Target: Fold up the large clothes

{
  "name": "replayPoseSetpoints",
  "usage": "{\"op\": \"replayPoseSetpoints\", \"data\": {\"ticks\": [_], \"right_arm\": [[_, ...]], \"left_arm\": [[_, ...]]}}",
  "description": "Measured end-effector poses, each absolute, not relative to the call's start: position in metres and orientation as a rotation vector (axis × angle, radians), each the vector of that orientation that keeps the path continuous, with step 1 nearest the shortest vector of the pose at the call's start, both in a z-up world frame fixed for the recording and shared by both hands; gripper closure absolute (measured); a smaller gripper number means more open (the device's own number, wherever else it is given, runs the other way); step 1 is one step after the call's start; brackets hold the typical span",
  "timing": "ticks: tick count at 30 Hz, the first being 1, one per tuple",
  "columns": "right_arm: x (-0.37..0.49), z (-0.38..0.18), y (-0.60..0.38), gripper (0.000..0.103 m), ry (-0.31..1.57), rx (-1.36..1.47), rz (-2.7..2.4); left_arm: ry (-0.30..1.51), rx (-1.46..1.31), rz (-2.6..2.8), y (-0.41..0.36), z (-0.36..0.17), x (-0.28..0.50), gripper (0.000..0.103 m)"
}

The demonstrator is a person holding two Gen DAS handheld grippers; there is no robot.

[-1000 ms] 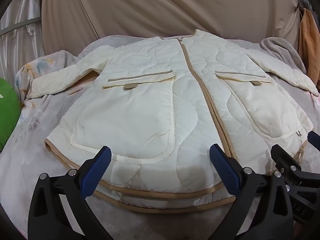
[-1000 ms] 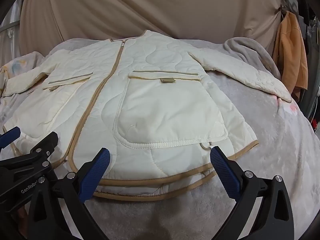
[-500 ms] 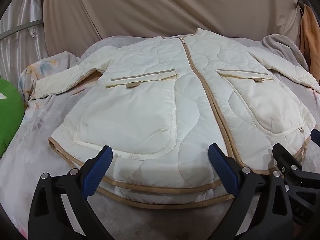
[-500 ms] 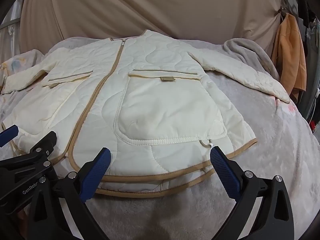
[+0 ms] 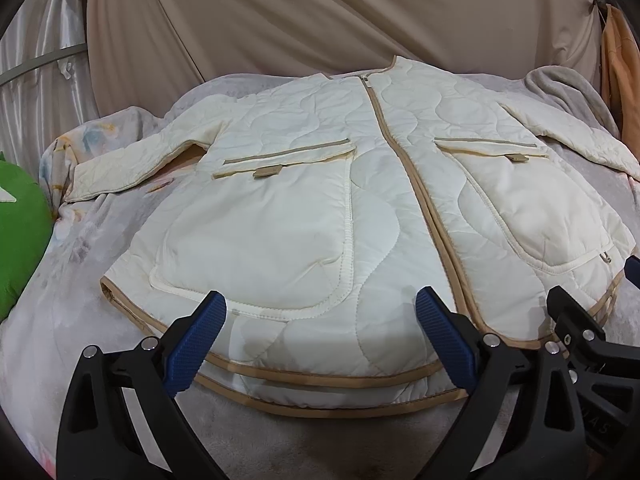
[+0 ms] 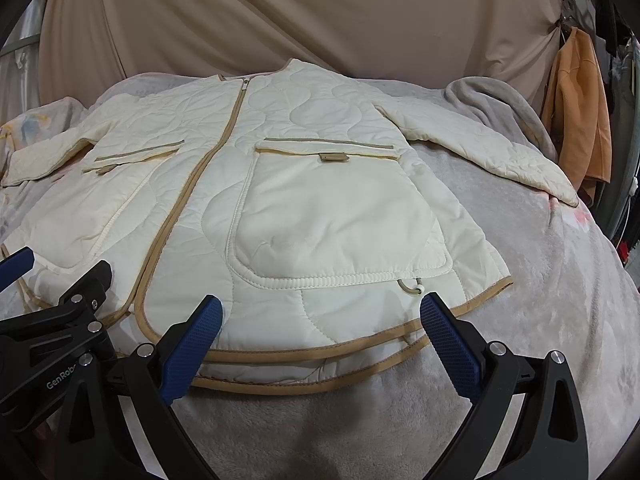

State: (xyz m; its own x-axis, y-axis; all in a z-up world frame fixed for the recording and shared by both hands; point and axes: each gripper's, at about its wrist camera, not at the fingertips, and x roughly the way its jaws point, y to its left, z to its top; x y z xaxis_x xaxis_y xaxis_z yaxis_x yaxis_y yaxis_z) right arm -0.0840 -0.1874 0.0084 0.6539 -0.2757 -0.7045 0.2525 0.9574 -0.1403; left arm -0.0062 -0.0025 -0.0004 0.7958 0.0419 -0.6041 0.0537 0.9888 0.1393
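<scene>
A cream quilted jacket (image 5: 360, 208) (image 6: 304, 208) with tan trim lies flat, front up and zipped, on a grey blanket, both sleeves spread outward. My left gripper (image 5: 320, 320) hovers open over the hem on the jacket's left half, holding nothing. My right gripper (image 6: 320, 320) stands open above the hem on the right half, also with nothing between its blue pads. Each gripper shows at the edge of the other's view, the right gripper (image 5: 588, 316) low on the right and the left gripper (image 6: 60, 280) low on the left.
The grey blanket (image 6: 540, 320) covers a rounded bed surface. A beige curtain (image 5: 320, 20) hangs behind. A green cushion (image 5: 20, 232) lies at the far left. Orange clothing (image 6: 580, 112) hangs at the right. A bunched grey fleece (image 6: 492, 100) sits near the right sleeve.
Both views have shifted slightly downward and back, so the jacket sits a little lower in frame. Both grippers stay open over the hem.
</scene>
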Motion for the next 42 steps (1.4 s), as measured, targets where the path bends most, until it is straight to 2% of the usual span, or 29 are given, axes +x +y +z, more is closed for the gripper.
{"op": "replayPoseSetpoints", "data": {"ticks": [11, 16, 42], "right_arm": [[-0.0837, 0.0082, -0.1871, 0.005, 0.803, -0.032, -0.299], [-0.0841, 0.0085, -0.1866, 0.005, 0.804, -0.033, -0.301], [-0.0841, 0.0075, -0.1858, 0.005, 0.801, -0.037, -0.299]], "left_arm": [[0.65, 0.153, -0.007, -0.0022, -0.0007, -0.0062, 0.01], [0.644, 0.162, -0.012, -0.001, 0.0007, -0.0075, 0.014], [0.653, 0.164, -0.009, 0.0005, -0.0002, -0.0059, 0.013]]}}
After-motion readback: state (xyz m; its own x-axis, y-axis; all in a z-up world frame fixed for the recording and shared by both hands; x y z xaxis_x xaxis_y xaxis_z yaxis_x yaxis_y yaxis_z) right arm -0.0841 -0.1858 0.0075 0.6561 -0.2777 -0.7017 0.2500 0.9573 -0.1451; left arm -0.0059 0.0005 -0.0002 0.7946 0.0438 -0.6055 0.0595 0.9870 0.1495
